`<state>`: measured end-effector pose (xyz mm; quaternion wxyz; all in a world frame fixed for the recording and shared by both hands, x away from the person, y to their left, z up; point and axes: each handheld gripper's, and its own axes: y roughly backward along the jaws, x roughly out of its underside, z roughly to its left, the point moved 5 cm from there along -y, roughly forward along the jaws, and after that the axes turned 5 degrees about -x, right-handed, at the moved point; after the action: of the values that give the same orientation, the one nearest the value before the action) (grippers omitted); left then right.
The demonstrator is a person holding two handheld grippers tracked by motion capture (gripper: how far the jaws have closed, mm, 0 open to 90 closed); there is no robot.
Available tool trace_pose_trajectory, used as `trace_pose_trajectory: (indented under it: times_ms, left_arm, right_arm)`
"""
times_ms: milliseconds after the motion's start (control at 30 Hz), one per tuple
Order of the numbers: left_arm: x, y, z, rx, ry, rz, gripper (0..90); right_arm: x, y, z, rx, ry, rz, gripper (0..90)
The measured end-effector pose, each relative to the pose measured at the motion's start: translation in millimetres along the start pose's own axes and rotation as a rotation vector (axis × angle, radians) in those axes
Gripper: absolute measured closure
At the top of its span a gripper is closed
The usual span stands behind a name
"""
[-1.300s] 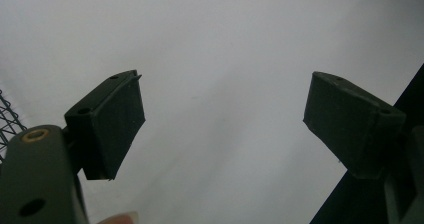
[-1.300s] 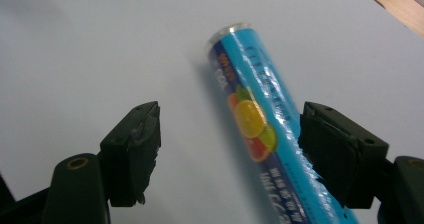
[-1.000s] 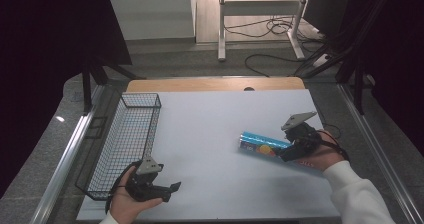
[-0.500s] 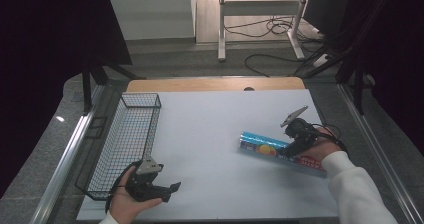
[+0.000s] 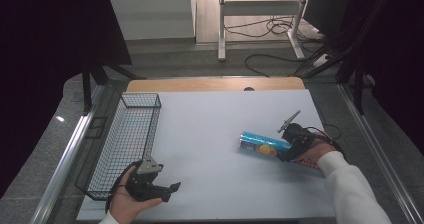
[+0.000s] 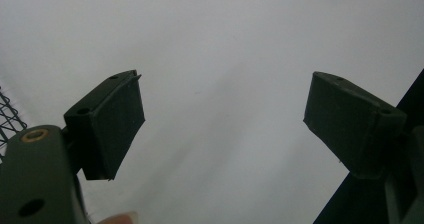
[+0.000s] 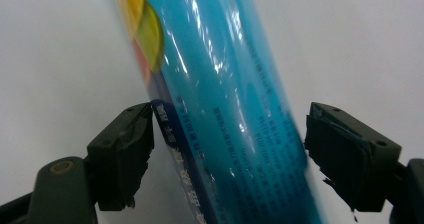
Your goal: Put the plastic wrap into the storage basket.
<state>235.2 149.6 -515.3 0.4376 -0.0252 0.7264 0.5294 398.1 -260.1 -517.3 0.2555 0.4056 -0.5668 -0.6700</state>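
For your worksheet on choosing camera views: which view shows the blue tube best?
The high view: the whole blue tube lies on the white table by the right gripper. The right gripper view gives a close section between open jaws. The left gripper view faces bare table.

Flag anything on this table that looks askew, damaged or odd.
Nothing looks damaged or spilled. The blue tube lies on its side on the white table, between the jaws of the open right claw. The wire basket stands upright at the left edge.

Wire basket (image 5: 131, 139) (table's (image 5: 210, 119) left edge)
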Motion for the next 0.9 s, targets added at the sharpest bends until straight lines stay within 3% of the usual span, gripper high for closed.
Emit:
trace_pose_trajectory:
  times_ms: [33, 167, 400, 600, 900]
  left_arm:
    - [-0.1, -0.6, -0.3, 0.000, -0.001, 0.002, 16.2]
    - [0.2, -0.9, -0.3, -0.002, -0.001, 0.004, 16.2]
    - [0.5, -1.9, 0.0, 0.000, -0.002, 0.009, 16.2]
    - [-0.2, -0.7, 0.2, -0.007, 0.003, -0.002, 16.4]
    - [-0.1, -1.6, 0.4, -0.007, 0.001, 0.002, 16.4]
  right_arm:
    - [2.3, -7.1, -0.5, 0.004, 0.013, 0.031, 19.9]
    - [4.1, -11.9, -1.9, 0.007, 0.017, 0.056, 20.5]
    - [16.1, -7.7, -8.0, -0.012, 0.000, 0.047, 21.1]
    - [21.1, -13.4, -9.4, -0.001, 0.026, 0.057, 21.9]
    - [19.7, -14.0, -7.3, 0.023, 0.118, 0.090, 27.2]
